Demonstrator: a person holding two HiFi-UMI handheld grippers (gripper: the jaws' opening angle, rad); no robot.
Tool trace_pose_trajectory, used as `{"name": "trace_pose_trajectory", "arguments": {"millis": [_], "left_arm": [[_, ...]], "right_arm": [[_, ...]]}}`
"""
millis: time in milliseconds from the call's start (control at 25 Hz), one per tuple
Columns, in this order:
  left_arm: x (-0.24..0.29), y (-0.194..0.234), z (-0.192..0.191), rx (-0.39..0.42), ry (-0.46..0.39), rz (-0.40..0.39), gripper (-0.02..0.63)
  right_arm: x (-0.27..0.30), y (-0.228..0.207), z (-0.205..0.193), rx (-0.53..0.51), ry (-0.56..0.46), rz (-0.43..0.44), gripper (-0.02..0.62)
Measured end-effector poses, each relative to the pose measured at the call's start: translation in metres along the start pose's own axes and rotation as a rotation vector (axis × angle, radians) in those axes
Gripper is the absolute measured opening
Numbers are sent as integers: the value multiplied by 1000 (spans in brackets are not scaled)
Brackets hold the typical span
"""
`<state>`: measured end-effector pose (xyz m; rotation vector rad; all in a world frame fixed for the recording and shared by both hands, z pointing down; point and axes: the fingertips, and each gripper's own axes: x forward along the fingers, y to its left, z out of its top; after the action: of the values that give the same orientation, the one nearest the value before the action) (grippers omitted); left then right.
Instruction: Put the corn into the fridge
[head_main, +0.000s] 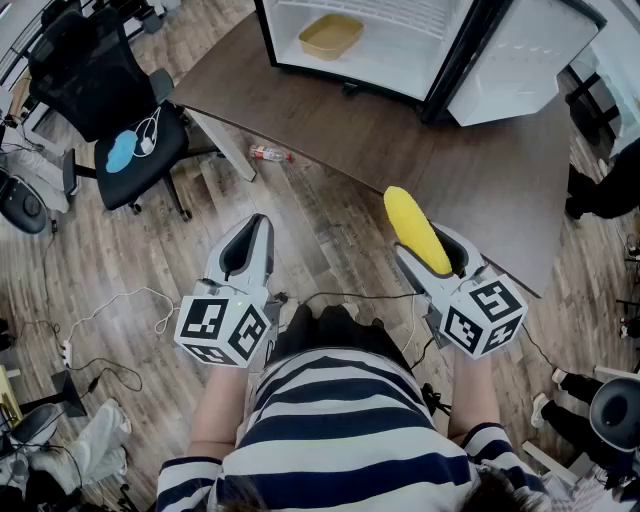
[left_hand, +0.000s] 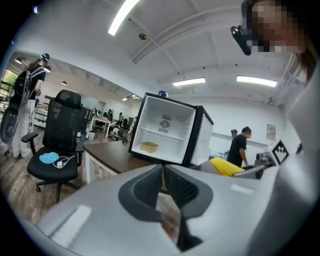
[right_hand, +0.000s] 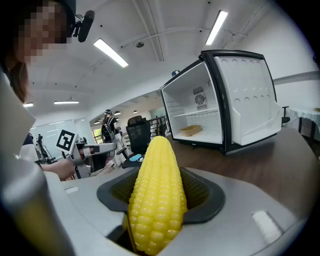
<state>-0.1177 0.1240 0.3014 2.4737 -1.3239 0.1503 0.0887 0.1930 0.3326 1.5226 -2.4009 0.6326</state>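
Corn (head_main: 415, 230) clamped lengthwise in right hand-held gripper (head_main: 428, 248), tip pointing toward fridge (head_main: 400, 55)

Office surroundings
1 black office chair (head_main: 90, 75) at upper left carries a blue mask (head_main: 121, 152); 1 bottle (head_main: 270, 154) lies on the wood floor (head_main: 330, 230) beside the brown table (head_main: 480, 190).

Yellow corn (right_hand: 156, 195), white fridge (head_main: 400, 62), navy-and-white striped shirt (head_main: 340, 425), seemingly tan tray (head_main: 331, 35)
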Motion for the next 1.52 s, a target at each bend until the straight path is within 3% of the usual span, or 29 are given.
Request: {"name": "trace_pose_trajectory", "arguments": {"millis": [440, 880, 1240, 1520], "left_arm": [[10, -27, -15, 15, 23, 52, 0], [14, -42, -13, 35, 33, 52, 0], [2, -19, -15, 30, 35, 102, 0], [18, -5, -12, 9, 15, 75, 0]], "right_arm": [[-13, -31, -13, 32, 4, 68, 255], [-15, -36, -16, -5, 20, 72, 256], [11, -22, -18, -20, 47, 126, 256], [29, -15, -8, -39, 52, 125, 256]]}}
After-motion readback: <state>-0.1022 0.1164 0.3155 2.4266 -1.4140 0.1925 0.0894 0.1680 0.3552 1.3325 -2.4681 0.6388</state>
